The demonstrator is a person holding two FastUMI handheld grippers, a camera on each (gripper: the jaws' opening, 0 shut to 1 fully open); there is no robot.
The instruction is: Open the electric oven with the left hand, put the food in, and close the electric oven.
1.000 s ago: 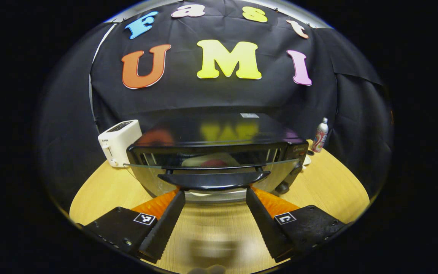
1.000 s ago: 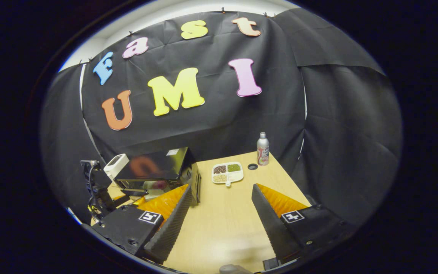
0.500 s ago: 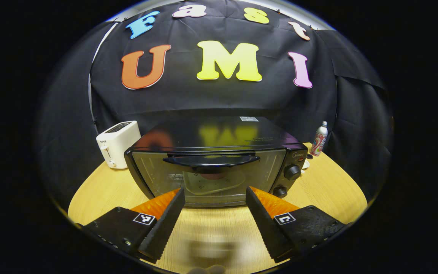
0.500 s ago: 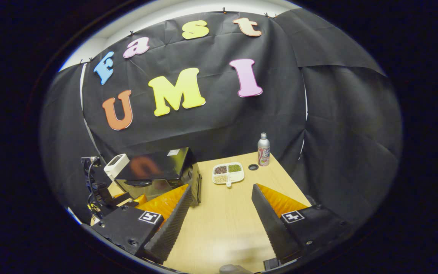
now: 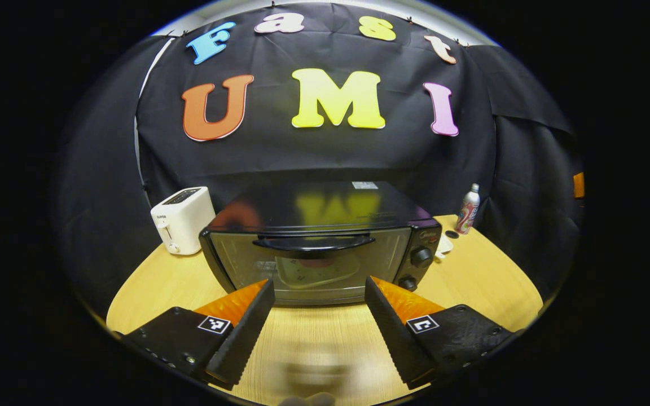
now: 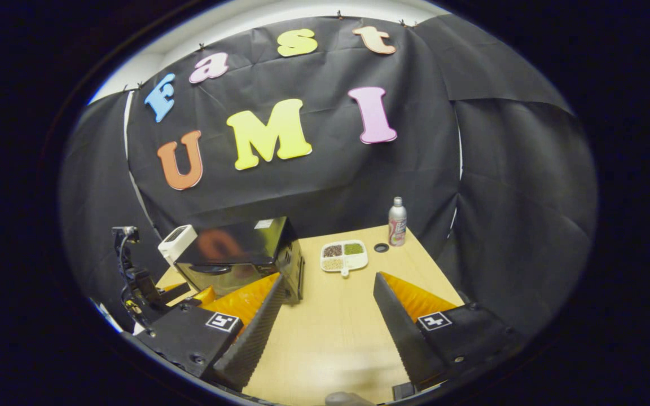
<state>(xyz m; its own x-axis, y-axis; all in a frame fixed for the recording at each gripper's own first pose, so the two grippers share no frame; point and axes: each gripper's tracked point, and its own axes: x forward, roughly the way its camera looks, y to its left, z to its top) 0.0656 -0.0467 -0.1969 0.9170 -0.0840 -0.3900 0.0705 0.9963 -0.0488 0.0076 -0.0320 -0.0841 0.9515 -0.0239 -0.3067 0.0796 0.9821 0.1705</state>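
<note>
Oven [image 5: 313, 248] door shut, plate of food [image 5: 315, 269] inside (task looks done); left gripper [image 5: 319, 307] and right gripper [image 6: 328, 316] both spread, empty

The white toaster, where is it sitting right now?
In the left gripper view the white toaster stands on the wooden table, just left of the black oven, near the back cloth wall.

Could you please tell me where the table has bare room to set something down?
Bare wood lies in front of the oven, and between the oven and the right table edge, short of the snack tray. The back corner holds tray, bottle and a small cap.
</note>
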